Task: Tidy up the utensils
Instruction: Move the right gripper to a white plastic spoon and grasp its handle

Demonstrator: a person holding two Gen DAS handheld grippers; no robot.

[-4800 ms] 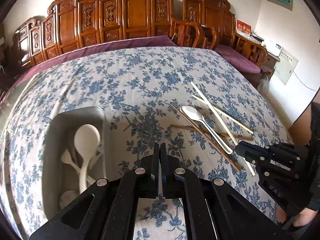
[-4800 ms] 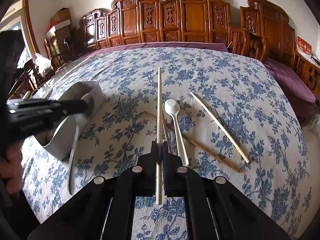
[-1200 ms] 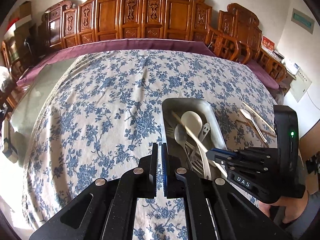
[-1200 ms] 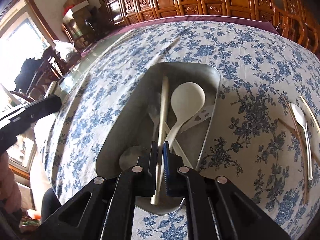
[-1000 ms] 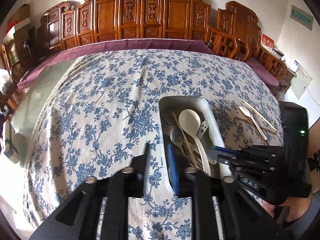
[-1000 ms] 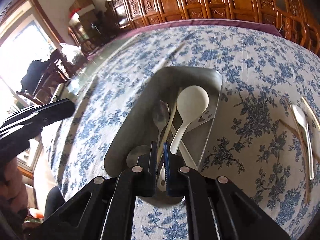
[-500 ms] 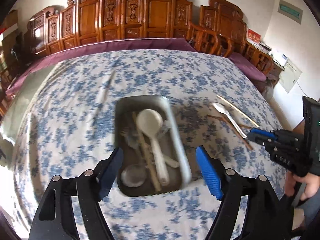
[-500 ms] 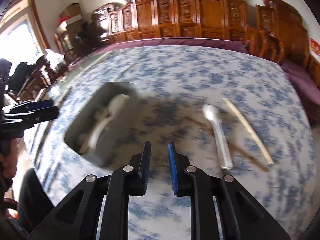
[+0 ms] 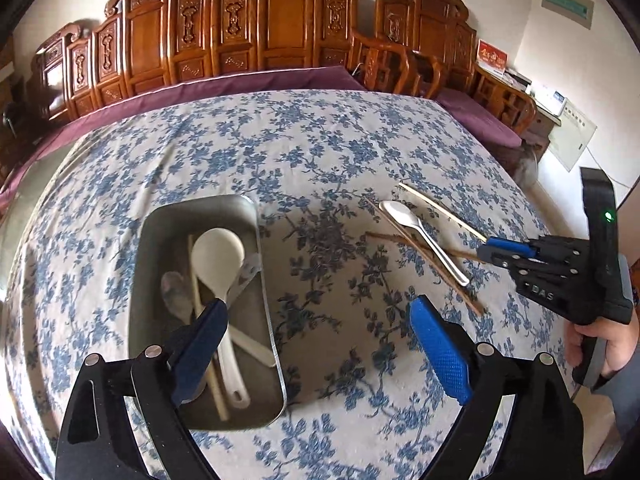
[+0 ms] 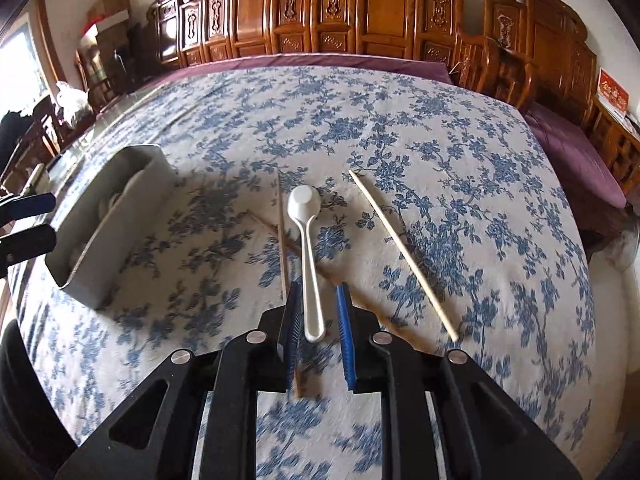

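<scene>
1. Since the frame half a second back, the right gripper (image 10: 318, 332) has come down from mid-swing over the cloth to the white spoon (image 10: 307, 248); earlier it carried a pale chopstick to the metal tray (image 9: 262, 280), and that stick now lies inside.
2. Right gripper: jaws part-open, one on each side of the spoon's handle end, not yet closed on it. It holds nothing.
3. Left gripper (image 9: 320, 344): jaws wide, empty, hovering over the tray's near right corner and the cloth beside it.
4. Step in hand, by my reading: picking up the spoon to go into the tray.
5. Next move calls for closing squarely on the thin handle without catching the brown chopstick (image 10: 282, 236), which lies just beside the left jaw.
6. Spoon lies on the tablecloth (image 10: 440, 128) toward the right edge of the table, well apart from the tray.
7. Count loose on the cloth: one spoon, two brown chopsticks crossed, one pale chopstick (image 10: 400, 252).
8. Count in the tray: one big white ladle (image 9: 218, 256), one pale chopstick, one metal spoon; other pieces overlap, so total uncertain.
</scene>
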